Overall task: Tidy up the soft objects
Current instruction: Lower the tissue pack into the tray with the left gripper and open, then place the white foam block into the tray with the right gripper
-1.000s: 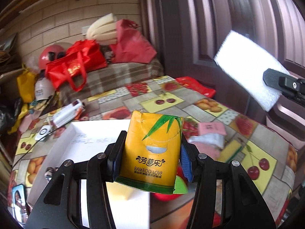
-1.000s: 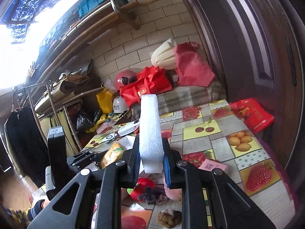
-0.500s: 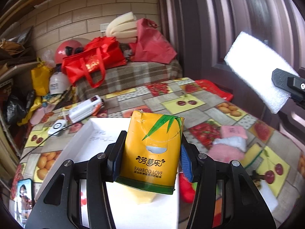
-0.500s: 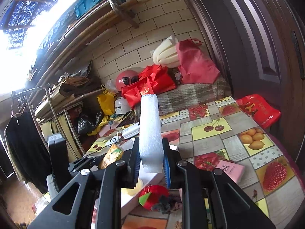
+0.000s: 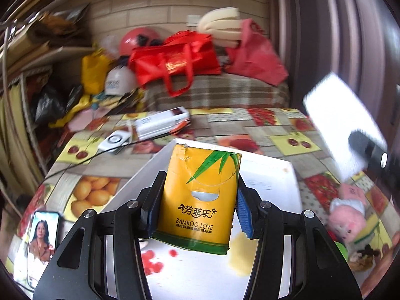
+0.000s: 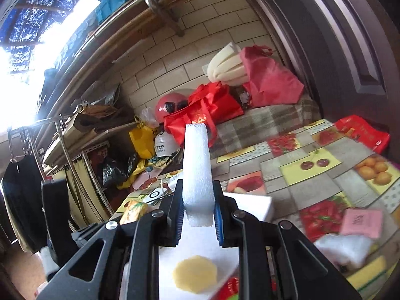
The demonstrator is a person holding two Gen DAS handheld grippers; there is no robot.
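Observation:
My left gripper point(image 5: 196, 211) is shut on a yellow tissue pack point(image 5: 200, 197) marked BAMBOO LOVE and holds it above a white box point(image 5: 272, 175). My right gripper point(image 6: 197, 217) is shut on a white foam block point(image 6: 196, 172), upright between the pads, also over the white box point(image 6: 252, 205). The foam block also shows at the right of the left wrist view point(image 5: 340, 122). A pale yellow round sponge point(image 6: 195, 273) lies in the box. A pink pig plush point(image 5: 347, 215) lies on the table right of the box.
The table has a fruit-print cloth point(image 5: 287, 130). A phone point(image 5: 42, 237) lies at its left edge, a white gadget with cable point(image 5: 115, 141) and a white carton point(image 5: 162, 122) behind the box. A pink card point(image 6: 360, 222) and red bags point(image 5: 175, 60) lie further off.
Both grippers have swung left over the white box, which now fills more of the view under them. Each still holds its object.

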